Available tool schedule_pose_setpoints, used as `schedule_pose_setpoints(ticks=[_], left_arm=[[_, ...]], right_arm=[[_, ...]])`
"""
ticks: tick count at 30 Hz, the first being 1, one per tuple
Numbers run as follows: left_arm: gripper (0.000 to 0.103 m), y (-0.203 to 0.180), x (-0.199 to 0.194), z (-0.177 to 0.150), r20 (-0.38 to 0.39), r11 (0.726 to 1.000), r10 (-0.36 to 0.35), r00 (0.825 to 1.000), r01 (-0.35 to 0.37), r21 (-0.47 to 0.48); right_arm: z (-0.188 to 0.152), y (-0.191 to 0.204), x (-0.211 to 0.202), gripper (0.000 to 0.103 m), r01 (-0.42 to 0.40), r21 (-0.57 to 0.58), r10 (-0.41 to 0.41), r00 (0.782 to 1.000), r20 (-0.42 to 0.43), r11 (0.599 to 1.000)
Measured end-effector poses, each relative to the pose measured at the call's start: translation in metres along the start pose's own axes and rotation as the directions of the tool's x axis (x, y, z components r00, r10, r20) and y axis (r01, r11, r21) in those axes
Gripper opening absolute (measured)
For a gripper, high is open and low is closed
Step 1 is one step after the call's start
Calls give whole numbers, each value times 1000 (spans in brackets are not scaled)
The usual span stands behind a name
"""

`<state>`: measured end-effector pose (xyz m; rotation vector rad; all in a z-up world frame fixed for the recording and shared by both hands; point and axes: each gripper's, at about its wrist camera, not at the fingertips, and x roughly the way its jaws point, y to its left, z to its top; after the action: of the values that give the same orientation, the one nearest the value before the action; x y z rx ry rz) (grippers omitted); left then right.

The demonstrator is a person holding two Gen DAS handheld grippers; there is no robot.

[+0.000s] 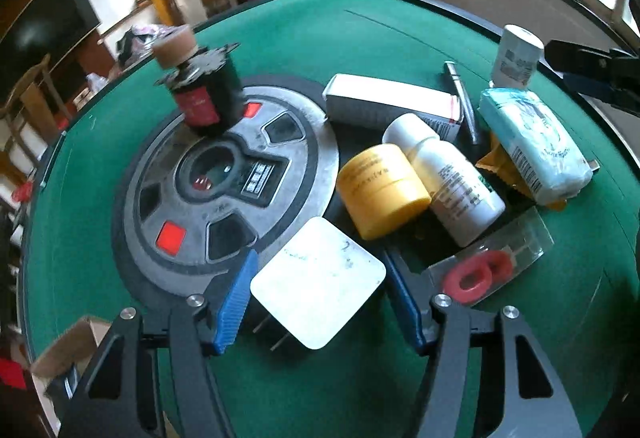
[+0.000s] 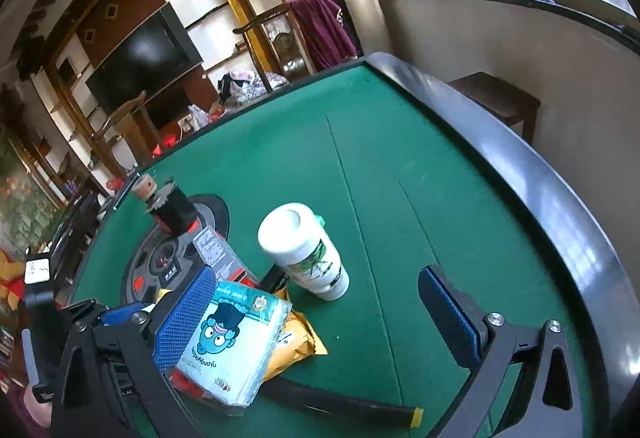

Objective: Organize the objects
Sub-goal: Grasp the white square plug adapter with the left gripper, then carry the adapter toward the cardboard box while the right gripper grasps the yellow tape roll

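My left gripper (image 1: 320,302) is shut on a white square plug adapter (image 1: 318,288), held above the green table (image 1: 280,38). Beyond it lies a pile: a yellow jar (image 1: 382,190), a white bottle (image 1: 448,178), a long white box (image 1: 392,106), a light blue tissue pack (image 1: 532,142) on a yellow packet (image 1: 498,162), a clear pack with red rings (image 1: 492,262), and an upright white cup (image 1: 516,56). My right gripper (image 2: 320,318) is open and empty, its jaws wide. The tissue pack (image 2: 236,338) lies by its left finger, the white cup (image 2: 308,250) stands ahead.
A black bottle with a tan cap (image 1: 200,86) stands on the round grey centre console (image 1: 224,178). A metal pen (image 1: 462,102) lies by the box. A black bar with a yellow end (image 2: 340,402) lies near the right gripper. The table's raised black rim (image 2: 560,206) runs along the right.
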<state>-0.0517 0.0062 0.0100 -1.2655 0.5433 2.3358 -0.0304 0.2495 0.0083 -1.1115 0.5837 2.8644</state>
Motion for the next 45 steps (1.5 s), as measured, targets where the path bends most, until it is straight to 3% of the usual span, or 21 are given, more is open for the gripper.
schedule_pose_setpoints(ticks=[8, 13, 22, 30, 39, 42, 45], left_arm=[[62, -16, -26, -24, -10, 987, 152, 988, -152, -49], [63, -28, -61, -47, 3, 979, 188, 982, -187, -84], [63, -24, -100, -87, 26, 955, 153, 988, -141, -262], [63, -14, -109, -110, 32, 938, 154, 988, -136, -318], [63, 0, -114, -119, 76, 927, 112, 991, -77, -368], [63, 7, -120, -126, 90, 914, 62, 994, -21, -406], [63, 11, -132, -133, 117, 908, 52, 992, 1, -418]], right_arm=[[-6, 7, 4, 103, 26, -47, -27, 1000, -4, 999], [-9, 11, 8, 103, 62, -75, -63, 998, -4, 995], [-17, 19, 7, 103, 138, -136, -135, 990, 32, 981], [-23, 34, -6, 103, 234, -209, -218, 971, 98, 949], [-12, 81, -28, 103, 82, -290, -78, 997, 26, 954], [-6, 103, -22, 103, -10, -306, -5, 999, -48, 952], [1, 116, -3, 103, -128, -245, 88, 982, -166, 961]])
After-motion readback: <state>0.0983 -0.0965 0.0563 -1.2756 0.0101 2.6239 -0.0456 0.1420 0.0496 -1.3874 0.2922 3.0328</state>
